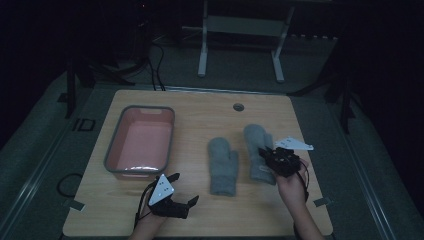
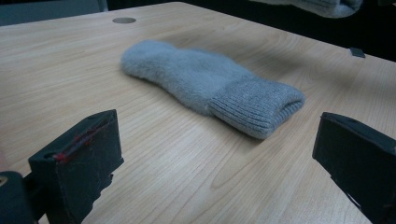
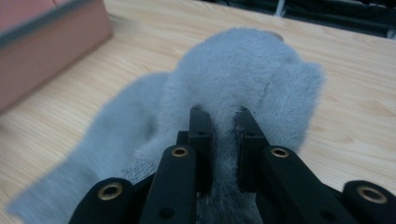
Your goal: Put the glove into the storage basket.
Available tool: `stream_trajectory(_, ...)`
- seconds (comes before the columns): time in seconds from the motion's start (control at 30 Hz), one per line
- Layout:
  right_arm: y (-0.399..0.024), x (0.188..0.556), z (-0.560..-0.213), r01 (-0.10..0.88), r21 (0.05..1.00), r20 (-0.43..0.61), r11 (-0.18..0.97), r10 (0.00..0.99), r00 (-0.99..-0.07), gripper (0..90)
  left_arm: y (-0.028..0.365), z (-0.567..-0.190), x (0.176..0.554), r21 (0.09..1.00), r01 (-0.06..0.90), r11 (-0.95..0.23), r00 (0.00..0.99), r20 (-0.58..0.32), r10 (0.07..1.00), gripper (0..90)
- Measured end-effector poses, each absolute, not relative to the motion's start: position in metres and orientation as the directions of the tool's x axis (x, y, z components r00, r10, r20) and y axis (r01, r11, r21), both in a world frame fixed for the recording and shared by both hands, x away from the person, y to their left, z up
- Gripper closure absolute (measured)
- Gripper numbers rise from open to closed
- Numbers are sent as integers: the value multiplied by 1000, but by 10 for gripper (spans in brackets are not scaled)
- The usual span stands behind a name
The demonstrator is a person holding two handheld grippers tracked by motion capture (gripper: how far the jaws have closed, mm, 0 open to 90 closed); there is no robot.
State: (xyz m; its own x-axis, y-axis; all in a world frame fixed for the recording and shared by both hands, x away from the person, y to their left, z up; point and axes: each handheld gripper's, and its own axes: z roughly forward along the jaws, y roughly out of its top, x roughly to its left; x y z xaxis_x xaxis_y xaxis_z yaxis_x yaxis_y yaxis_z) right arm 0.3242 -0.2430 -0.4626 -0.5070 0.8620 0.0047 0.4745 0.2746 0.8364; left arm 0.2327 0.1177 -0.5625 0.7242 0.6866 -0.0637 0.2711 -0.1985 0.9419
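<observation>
The wooden table (image 1: 200,107) carries a pink bin (image 1: 141,141) with a grey rim on its left half and two grey mittens on its right half. The bin is open at the top and looks to have nothing in it, and it lies well to the left of both mittens, with bare wood between.

The left mitten (image 1: 222,166) lies flat, its long axis running from the near edge toward the far edge, cuff nearest the person. The right mitten (image 1: 258,150) sits just beside it on the same line, and its near part is caught in the right gripper (image 1: 270,156).

In the right gripper view the two black jaws are pinched almost together with grey fleece of the right mitten (image 3: 252,79) squeezed between them, and the bin wall shows at the upper left, so any carry to the bin goes leftward across the other mitten.

The left gripper (image 1: 182,192) rests near the front edge, jaws spread wide and holding nothing. Its view looks straight at the cuff of the left mitten (image 2: 210,84), so this hand is the nearer one to that mitten.
</observation>
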Motion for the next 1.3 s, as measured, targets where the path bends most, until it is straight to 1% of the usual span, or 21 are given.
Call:
stream_trajectory(0.13, -219, 324, -462, 485, 836, 30, 257, 861, -508, 809, 117, -563, 232, 941, 273, -198, 724, -66, 686, 16)
stream_trajectory(0.47, -169, 320, -473, 484, 825, 30, 291, 833, -553, 807, 117, -561, 231, 943, 269, -197, 729, -65, 682, 16)
stream_trajectory(0.73, -148, 316, -486, 511, 813, 71, 278, 824, -562, 804, 118, -561, 231, 944, 266, -197, 732, -65, 678, 16)
stream_trajectory(1.0, -135, 322, -515, 559, 770, 72, 310, 827, -558, 799, 118, -559, 230, 948, 259, -184, 732, -68, 678, 16)
stream_trajectory(1.1, -132, 324, -526, 571, 753, 58, 328, 831, -554, 756, 117, -560, 230, 945, 266, -188, 731, -70, 679, 16)
stream_trajectory(1.2, -131, 325, -529, 567, 754, 53, 333, 829, -557, 697, 118, -560, 230, 953, 255, -163, 735, -82, 673, 16)
stream_trajectory(1.27, -134, 325, -524, 559, 766, 74, 316, 821, -566, 619, 118, -558, 229, 956, 248, -156, 728, -77, 682, 16)
stream_trajectory(1.3, -135, 325, -522, 553, 769, 65, 323, 820, -569, 571, 118, -558, 229, 955, 248, -161, 727, -74, 683, 16)
